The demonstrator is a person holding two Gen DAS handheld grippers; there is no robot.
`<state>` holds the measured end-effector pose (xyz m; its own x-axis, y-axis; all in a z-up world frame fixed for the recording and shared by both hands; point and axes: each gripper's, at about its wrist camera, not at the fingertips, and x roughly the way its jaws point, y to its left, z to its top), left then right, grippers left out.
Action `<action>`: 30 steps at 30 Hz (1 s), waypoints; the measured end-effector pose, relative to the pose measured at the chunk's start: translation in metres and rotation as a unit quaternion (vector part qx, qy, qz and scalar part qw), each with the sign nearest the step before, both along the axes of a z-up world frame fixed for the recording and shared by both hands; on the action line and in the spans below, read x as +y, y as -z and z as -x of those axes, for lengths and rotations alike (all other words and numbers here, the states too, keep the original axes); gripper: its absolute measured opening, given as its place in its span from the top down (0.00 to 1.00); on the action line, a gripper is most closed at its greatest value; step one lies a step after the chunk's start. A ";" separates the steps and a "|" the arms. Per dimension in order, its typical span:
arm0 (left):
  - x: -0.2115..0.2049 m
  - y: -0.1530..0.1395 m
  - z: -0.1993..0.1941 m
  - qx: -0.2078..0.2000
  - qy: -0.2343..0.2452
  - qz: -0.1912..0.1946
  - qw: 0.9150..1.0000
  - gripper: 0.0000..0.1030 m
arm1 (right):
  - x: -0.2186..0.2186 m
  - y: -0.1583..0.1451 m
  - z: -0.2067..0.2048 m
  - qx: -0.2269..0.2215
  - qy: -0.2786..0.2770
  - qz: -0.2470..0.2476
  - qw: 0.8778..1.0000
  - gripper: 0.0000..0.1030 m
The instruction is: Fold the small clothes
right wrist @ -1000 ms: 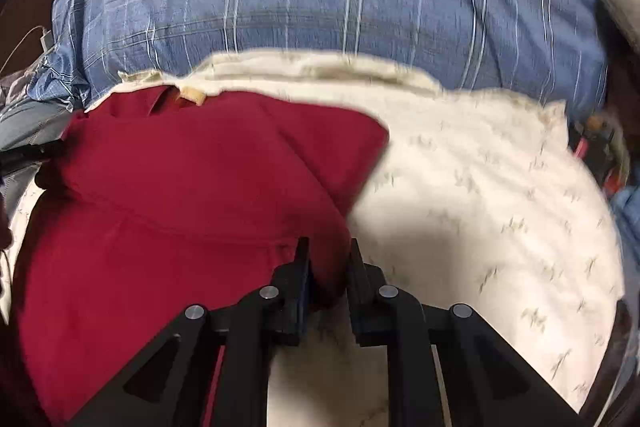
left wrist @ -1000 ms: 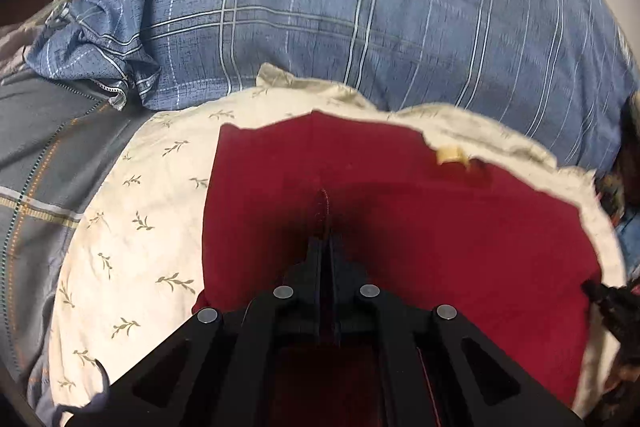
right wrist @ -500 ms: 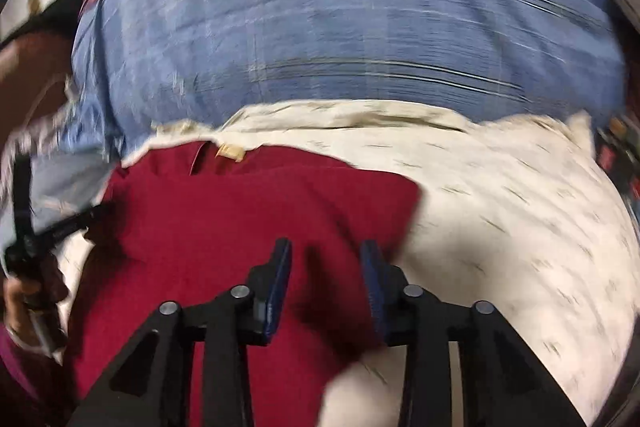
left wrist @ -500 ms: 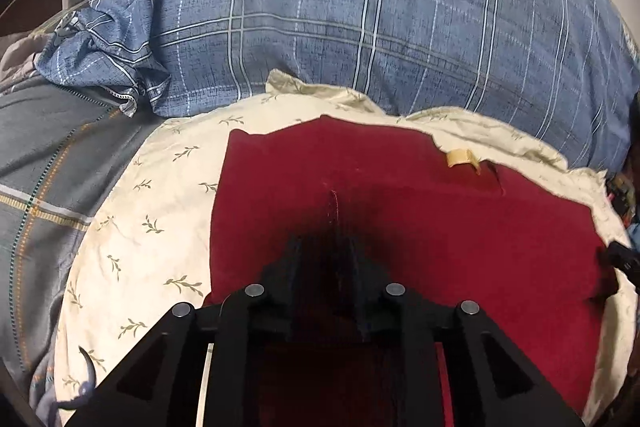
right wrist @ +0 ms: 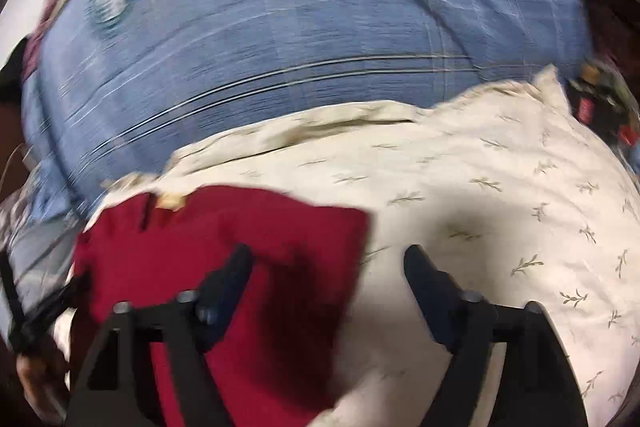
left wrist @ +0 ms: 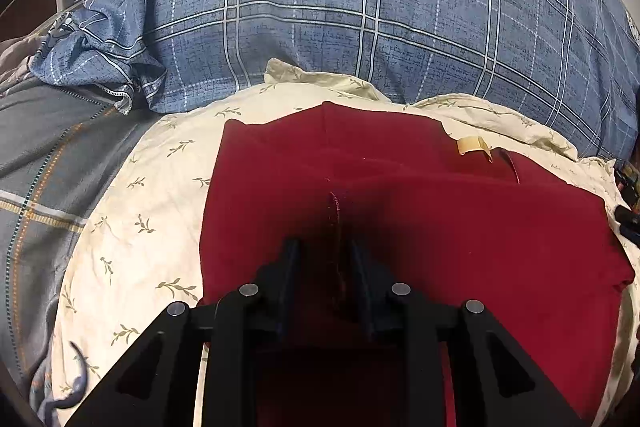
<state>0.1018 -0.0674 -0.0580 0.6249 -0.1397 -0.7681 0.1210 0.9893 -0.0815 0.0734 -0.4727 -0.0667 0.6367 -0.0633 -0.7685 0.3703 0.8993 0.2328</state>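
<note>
Both tools were letting go: my left tool opening around a raised seam of the red garment, my right tool opening wide, empty. Garment lay folded on the cream pillow. Next, I judged: regrip an edge.

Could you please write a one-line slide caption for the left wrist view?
Left gripper opening over a seam of the red garment on a cream pillow.

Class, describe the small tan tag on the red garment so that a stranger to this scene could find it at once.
Start at the big blue plaid pillow; a cream pillow with a leaf print lies in front of it. The red garment is spread on that, and the tan tag sits at its far edge. It is the only pale patch on the plain red cloth.
</note>
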 end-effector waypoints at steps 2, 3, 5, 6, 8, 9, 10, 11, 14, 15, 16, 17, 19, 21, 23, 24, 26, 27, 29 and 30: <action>-0.001 0.000 0.001 -0.001 0.001 -0.005 1.000 0.74 | -0.002 0.015 -0.017 0.021 -0.033 -0.033 0.999 0.43; -0.002 0.000 0.001 -0.002 0.002 -0.006 1.000 0.74 | 0.002 0.017 -0.022 0.031 -0.041 -0.015 0.999 0.84; -0.002 0.000 0.002 -0.003 0.005 -0.006 1.000 0.74 | 0.008 0.009 -0.024 0.021 -0.050 0.044 0.998 0.91; -0.001 0.000 0.002 -0.003 0.006 -0.005 1.000 0.73 | 0.008 0.007 -0.023 0.016 -0.049 0.059 0.997 0.92; -0.001 0.002 0.001 -0.005 0.007 -0.003 1.000 0.72 | 0.002 0.013 -0.025 0.026 -0.037 0.078 0.996 0.92; -0.001 0.003 0.001 -0.006 0.007 -0.004 1.000 0.72 | -0.002 0.021 -0.026 0.037 -0.035 0.063 0.997 0.91; -0.002 0.003 0.000 -0.007 0.007 -0.005 1.000 0.72 | -0.004 0.023 -0.022 0.032 -0.033 0.058 0.997 0.90; -0.002 0.003 0.001 -0.009 0.007 -0.007 1.000 0.72 | -0.006 0.019 -0.019 0.030 -0.024 0.058 0.998 0.88; -0.001 0.003 0.001 -0.008 0.007 -0.006 1.000 0.72 | -0.007 0.000 0.005 0.006 0.004 0.028 1.000 0.75; -0.001 0.003 0.001 -0.008 0.006 -0.005 1.000 0.72 | -0.003 -0.006 0.013 -0.008 -0.004 0.020 1.000 0.75; -0.001 0.003 0.001 -0.008 0.006 -0.005 1.000 0.72 | 0.008 -0.012 0.023 -0.021 -0.025 0.019 0.999 0.75; -0.002 0.003 0.002 -0.009 0.005 -0.008 1.000 0.71 | 0.020 -0.015 0.031 -0.023 -0.048 0.031 0.998 0.75; -0.004 0.003 0.003 -0.012 0.005 -0.015 1.000 0.71 | 0.041 -0.013 0.035 -0.007 -0.078 0.062 0.995 0.78; -0.006 0.003 0.005 -0.016 0.005 -0.022 1.000 0.71 | 0.048 0.000 0.037 0.026 -0.082 0.092 0.992 0.80; -0.007 0.003 0.007 -0.018 0.005 -0.027 0.999 0.70 | 0.046 0.011 0.039 0.046 -0.073 0.105 0.991 0.74; -0.007 0.002 0.008 -0.019 0.006 -0.029 0.999 0.70 | 0.044 0.010 0.041 0.042 -0.068 0.100 0.992 0.72; -0.008 0.001 0.011 -0.019 0.008 -0.032 0.999 0.68 | 0.044 0.001 0.048 0.037 -0.062 0.097 0.993 0.72; -0.008 0.000 0.012 -0.019 0.008 -0.033 0.999 0.67 | 0.047 -0.008 0.052 0.027 -0.061 0.102 0.993 0.70; -0.007 -0.002 0.014 -0.017 0.008 -0.031 0.999 0.64 | 0.051 -0.022 0.059 0.003 -0.056 0.099 0.994 0.70; -0.007 -0.003 0.016 -0.016 0.007 -0.028 0.999 0.64 | 0.051 -0.027 0.059 -0.009 -0.058 0.089 0.994 0.69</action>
<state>0.0859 -0.0741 -0.0546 0.6480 -0.1066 -0.7542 0.1364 0.9904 -0.0228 0.0142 -0.4221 -0.0402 0.6611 -0.1228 -0.7402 0.2594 0.9631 0.0718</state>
